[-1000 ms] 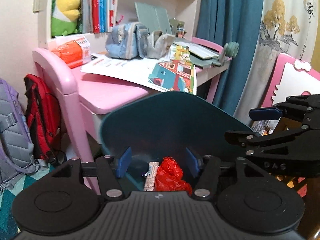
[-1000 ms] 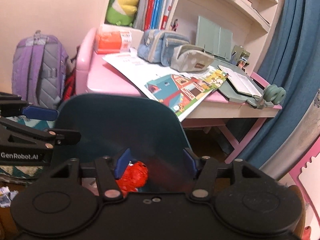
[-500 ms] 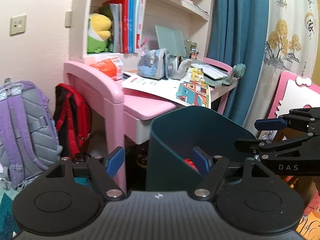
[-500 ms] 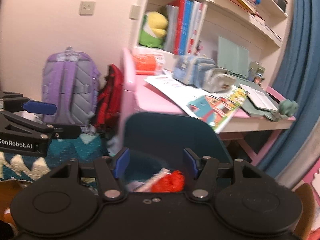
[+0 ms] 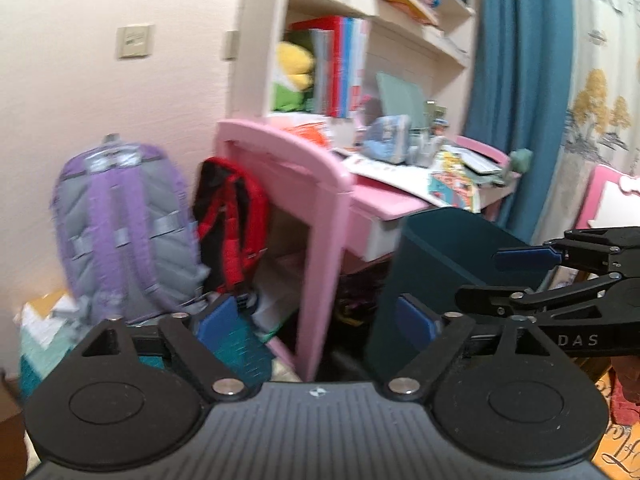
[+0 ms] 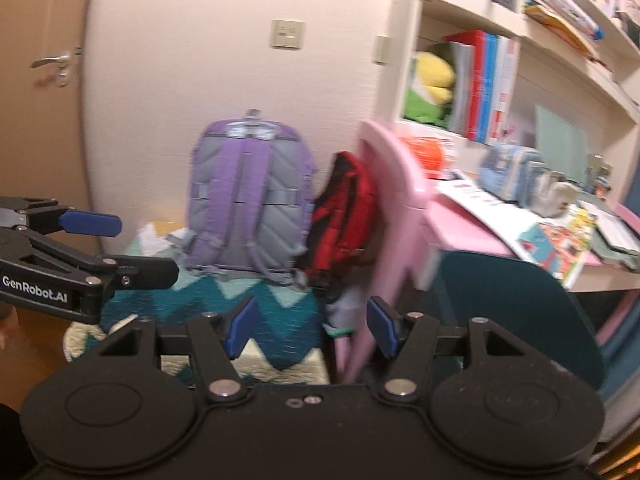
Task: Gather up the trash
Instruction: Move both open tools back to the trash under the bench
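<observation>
Now left gripper jaws opening (empty), beside bin.

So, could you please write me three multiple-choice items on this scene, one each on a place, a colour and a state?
1. Where does the red backpack sit?
A. on the shelf
B. between the purple backpack and the pink desk
C. inside the bin

2. What colour is the trash bin?
A. dark teal
B. yellow
C. white

3. How is the left gripper?
A. shut on a wrapper
B. shut, empty
C. open, empty

Answers: 1 B, it sits between the two in the right wrist view; 2 A, its wall is dark teal; 3 C, the jaws have just opened wide, nothing between them.
</observation>
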